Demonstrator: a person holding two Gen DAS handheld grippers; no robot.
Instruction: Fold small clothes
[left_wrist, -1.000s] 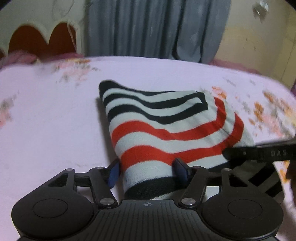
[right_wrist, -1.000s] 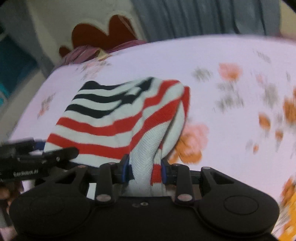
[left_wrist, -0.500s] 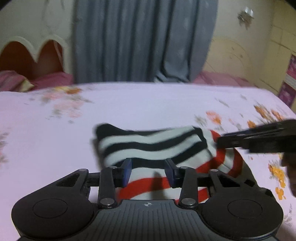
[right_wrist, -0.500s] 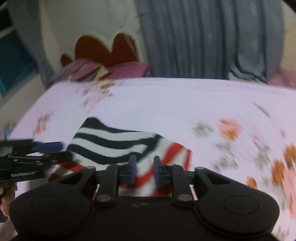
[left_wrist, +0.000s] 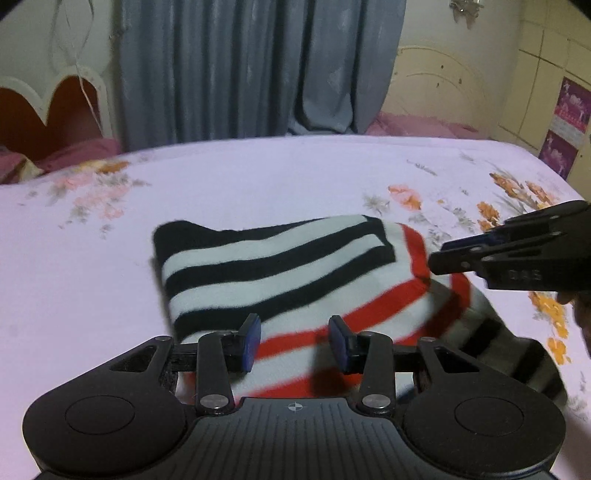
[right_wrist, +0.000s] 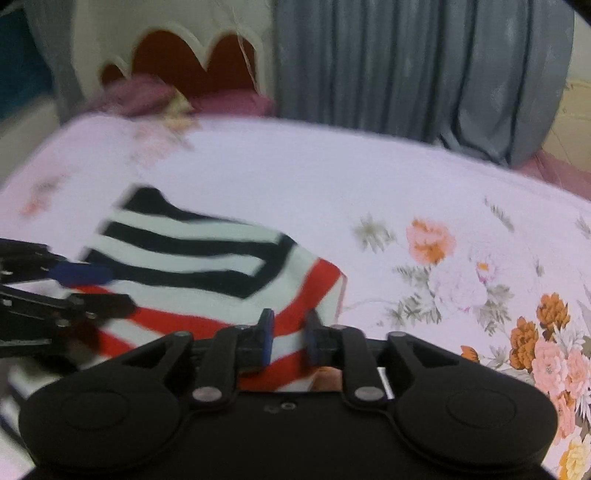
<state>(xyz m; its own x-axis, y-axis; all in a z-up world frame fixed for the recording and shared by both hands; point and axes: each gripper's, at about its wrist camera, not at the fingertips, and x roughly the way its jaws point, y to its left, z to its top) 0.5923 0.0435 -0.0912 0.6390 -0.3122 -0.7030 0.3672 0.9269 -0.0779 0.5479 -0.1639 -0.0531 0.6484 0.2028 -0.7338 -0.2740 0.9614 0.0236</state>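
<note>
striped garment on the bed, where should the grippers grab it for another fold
Probably the near edge of the striped garment, by the red stripes, coming from the near side. It lies flat and folded on the bedsheet, and the left gripper and right gripper hover open there.

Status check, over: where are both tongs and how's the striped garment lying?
Left tongs open, empty above garment. Right tongs open, narrow gap, empty. Striped garment folded, lying on floral bedsheet. Nothing in the way.
</note>
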